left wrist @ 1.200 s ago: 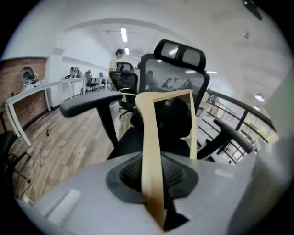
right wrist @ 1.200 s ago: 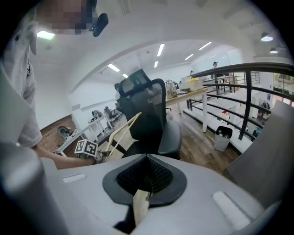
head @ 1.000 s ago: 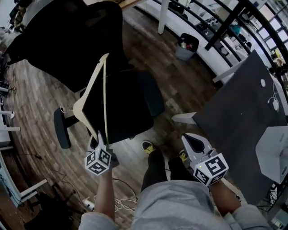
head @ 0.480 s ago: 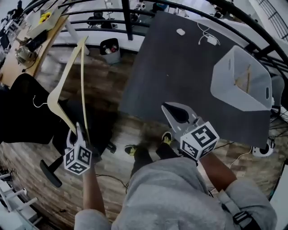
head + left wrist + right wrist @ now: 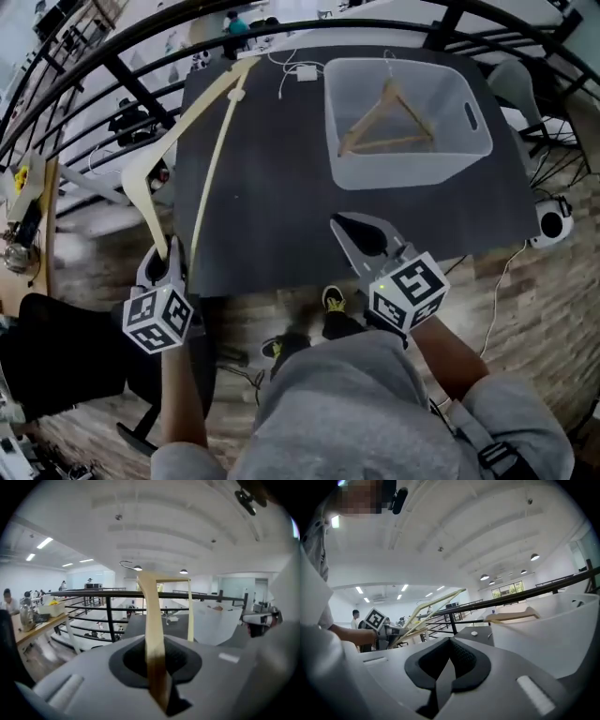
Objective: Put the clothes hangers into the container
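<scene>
My left gripper (image 5: 167, 259) is shut on the lower end of a pale wooden clothes hanger (image 5: 202, 131), which slants up and to the right over the left edge of the dark grey table (image 5: 281, 206). In the left gripper view the hanger (image 5: 152, 630) runs straight up from between the jaws. A white container (image 5: 349, 159) stands on the table's far right with another wooden hanger (image 5: 384, 122) lying inside. My right gripper (image 5: 361, 239) hovers at the table's near edge, shut and empty, and its own view shows the container (image 5: 553, 634) close on the right.
A white charger and cable (image 5: 305, 72) lie on the table behind the container. Black railings (image 5: 122, 70) run along the far side. A black chair (image 5: 56, 366) sits at lower left, and a round white device (image 5: 553, 220) rests on the wooden floor at right.
The view has swung from the black chair and floor round to the table. Both grippers came along, the left still holding the hanger, and the container now lies straight ahead.
</scene>
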`<state>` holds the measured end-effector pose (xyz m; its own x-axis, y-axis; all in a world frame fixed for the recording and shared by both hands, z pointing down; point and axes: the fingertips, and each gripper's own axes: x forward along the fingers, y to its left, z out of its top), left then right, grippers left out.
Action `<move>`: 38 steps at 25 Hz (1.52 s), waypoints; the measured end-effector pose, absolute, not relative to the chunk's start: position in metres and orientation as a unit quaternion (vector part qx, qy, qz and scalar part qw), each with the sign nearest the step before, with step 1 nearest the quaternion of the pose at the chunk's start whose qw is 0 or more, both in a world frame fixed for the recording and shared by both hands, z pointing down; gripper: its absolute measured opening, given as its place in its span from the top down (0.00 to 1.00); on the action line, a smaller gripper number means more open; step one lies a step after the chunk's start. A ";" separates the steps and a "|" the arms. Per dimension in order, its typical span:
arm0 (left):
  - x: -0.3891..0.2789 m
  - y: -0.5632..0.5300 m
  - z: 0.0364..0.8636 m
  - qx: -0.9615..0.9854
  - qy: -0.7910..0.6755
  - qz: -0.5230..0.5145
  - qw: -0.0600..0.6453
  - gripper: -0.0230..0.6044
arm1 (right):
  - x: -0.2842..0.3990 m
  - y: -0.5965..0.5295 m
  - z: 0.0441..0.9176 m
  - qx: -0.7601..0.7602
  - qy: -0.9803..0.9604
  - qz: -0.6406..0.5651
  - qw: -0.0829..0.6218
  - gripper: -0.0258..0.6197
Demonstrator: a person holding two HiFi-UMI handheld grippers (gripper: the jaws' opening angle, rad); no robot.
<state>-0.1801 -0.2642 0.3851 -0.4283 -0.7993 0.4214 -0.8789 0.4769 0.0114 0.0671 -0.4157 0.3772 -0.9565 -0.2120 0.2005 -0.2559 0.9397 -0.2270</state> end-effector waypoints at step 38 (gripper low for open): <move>0.038 -0.612 0.316 0.710 -0.566 0.406 0.107 0.43 | 0.309 -0.537 0.350 0.370 -0.921 0.124 0.011 0.96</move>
<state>0.0379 -0.6118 0.3158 0.0301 -0.7159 0.6976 -0.8903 -0.3364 -0.3069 0.3093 -0.5366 0.3502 -0.7262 -0.6782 0.1126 -0.6839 0.6959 -0.2192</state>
